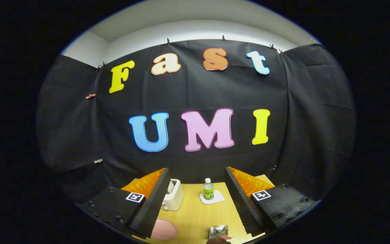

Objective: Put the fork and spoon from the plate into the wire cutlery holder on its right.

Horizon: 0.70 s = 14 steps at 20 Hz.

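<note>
While the gripper (196, 206) is held high above the wooden bench (195, 217), its jaws stand released and wide apart, with nothing between them and nothing touching either finger.

Going from the left: the left finger (154, 200) slants across the near edge of the bench. Just inside its tip, low down and partly cut off, lies a round pink plate (164, 229); the part that shows is bare, and whether the fork or spoon rests on the hidden part I cannot tell. Beyond the plate, close against the left finger, stands a cream-coloured toaster (174, 196), upright, its slot on top.

Further right, near the middle of the gap between the fingers and toward the far edge of the bench, a small clear bottle (208, 189) with a white cap and a green label stands upright on a white coaster (217, 197). It is well apart from the toaster.

Nearer, close to the right finger (244, 203), sits a shiny metal container (218, 231) seen from above, likely the wire cutlery holder; something metallic glints inside, too small to make out. Just below it, touching or nearly touching its near rim, a person's hand (219, 240) shows in part.

Behind the bench hangs the black cloth wall (195, 91) of the booth.
</note>
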Tool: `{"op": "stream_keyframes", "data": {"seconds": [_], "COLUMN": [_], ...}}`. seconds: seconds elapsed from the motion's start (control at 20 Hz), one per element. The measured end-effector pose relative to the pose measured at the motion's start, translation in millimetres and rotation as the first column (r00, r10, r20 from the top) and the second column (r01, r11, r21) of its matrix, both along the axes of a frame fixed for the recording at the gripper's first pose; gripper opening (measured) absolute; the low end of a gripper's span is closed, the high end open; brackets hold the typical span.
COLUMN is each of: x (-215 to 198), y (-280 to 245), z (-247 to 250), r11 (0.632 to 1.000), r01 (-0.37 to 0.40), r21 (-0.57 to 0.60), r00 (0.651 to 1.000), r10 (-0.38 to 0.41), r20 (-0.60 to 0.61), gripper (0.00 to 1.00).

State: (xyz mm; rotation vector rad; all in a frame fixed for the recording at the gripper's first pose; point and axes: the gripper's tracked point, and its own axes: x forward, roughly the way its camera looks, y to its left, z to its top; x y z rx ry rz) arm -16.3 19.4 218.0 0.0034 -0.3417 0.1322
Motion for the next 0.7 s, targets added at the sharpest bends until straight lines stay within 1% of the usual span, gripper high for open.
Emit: {"op": "stream_keyframes", "data": {"seconds": [0.1,0.15,0.25,0.35,0.5,0.6,0.7], "x": [-7,-10,-12,-14,-15,-15,-11], "y": [14,16,5,3,-4,-10,-19], "z": [0,-1,-9,-21,-47,-62,-76], "r11": [0.999,0.999,0.999,0.998,0.999,0.998,0.997], "r01": [-0.031,-0.027,0.032,0.056,0.034,-0.004,-0.014], "r21": [-0.012,-0.022,-0.024,-0.028,0.022,0.069,0.079], "r00": [0.997,0.996,0.993,0.991,0.994,0.997,0.998], "r10": [0.032,0.028,-0.029,-0.052,-0.036,-0.002,0.009], "r20": [0.063,0.085,0.111,0.124,0.102,0.079,0.055], "gripper": [0.99,0.99,0.99,0.99,0.99,0.99,0.99]}}
